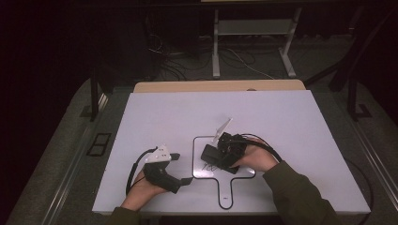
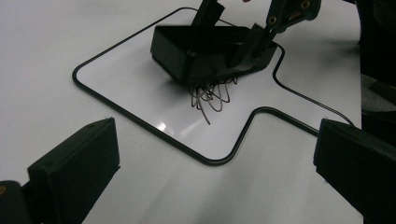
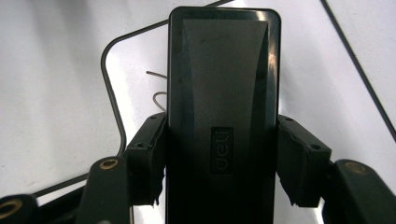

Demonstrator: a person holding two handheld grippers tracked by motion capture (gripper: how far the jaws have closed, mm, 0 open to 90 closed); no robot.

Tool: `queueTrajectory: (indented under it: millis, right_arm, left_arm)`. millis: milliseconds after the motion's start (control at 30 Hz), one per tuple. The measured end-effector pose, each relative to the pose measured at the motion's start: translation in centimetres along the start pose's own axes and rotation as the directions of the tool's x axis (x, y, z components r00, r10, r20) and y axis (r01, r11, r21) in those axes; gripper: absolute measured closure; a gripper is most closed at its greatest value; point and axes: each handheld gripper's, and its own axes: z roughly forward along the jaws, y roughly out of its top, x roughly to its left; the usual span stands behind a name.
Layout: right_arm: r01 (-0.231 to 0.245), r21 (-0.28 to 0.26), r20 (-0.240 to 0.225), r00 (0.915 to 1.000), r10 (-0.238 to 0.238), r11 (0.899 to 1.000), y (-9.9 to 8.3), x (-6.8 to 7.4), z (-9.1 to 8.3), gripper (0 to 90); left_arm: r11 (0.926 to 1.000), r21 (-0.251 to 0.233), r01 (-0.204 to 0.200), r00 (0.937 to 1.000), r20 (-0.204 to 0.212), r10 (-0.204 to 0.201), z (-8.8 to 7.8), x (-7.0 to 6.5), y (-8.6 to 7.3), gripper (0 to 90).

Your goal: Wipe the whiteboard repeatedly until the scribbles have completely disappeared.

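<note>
Right gripper view shows the right gripper (image 3: 222,158) clamped on both sides of a black eraser (image 3: 223,93) pressed onto the small whiteboard (image 2: 140,84) over the scribble (image 2: 210,98); tilted, it might skip part of the marks. The left gripper (image 2: 215,163) waits nearby, open and empty

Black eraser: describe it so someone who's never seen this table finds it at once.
On the white table lies a small whiteboard with a thin black rim and a handle pointing at the person. The black eraser sits on it over dark scribbles, clamped in the right gripper. It is the one long black block with rounded corners, "deli" embossed on its back.
</note>
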Motion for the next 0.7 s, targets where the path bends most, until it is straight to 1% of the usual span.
queueTrajectory:
  millis: [200,233,433,500,633,700]
  right_arm:
    - [0.019,0.026,0.010,0.9998,-0.020,0.999,0.4,0.3,1.0,38.9]
    - [0.030,0.029,0.009,0.9995,-0.030,0.999,0.5,0.3,1.1,38.9]
    - [0.024,0.028,-0.003,0.9997,-0.024,0.999,0.6,0.2,1.2,38.9]
    - [0.020,0.029,0.002,0.9998,-0.020,0.999,0.6,0.3,1.2,38.8]
    - [0.054,0.032,0.028,0.9981,-0.055,0.998,0.7,0.6,1.2,38.7]
    - [0.059,0.033,0.037,0.9975,-0.060,0.998,0.7,0.8,1.3,38.7]
  left_arm:
    - [1.0000,0.003,0.000,1.0000,0.001,0.000,0.0,0.0,0.0,0.0]
    - [1.0000,0.005,0.000,1.0000,0.001,0.000,0.0,0.0,0.0,0.0]
    - [1.0000,0.005,-0.001,1.0000,0.001,0.001,0.0,0.0,0.0,0.0]
    - [1.0000,0.005,0.000,1.0000,0.001,0.000,0.0,0.0,0.0,0.0]
    - [1.0000,0.004,0.000,1.0000,0.002,0.000,0.0,0.0,0.0,0.0]
    - [1.0000,0.004,0.000,1.0000,0.002,0.000,0.0,0.0,0.0,0.0]
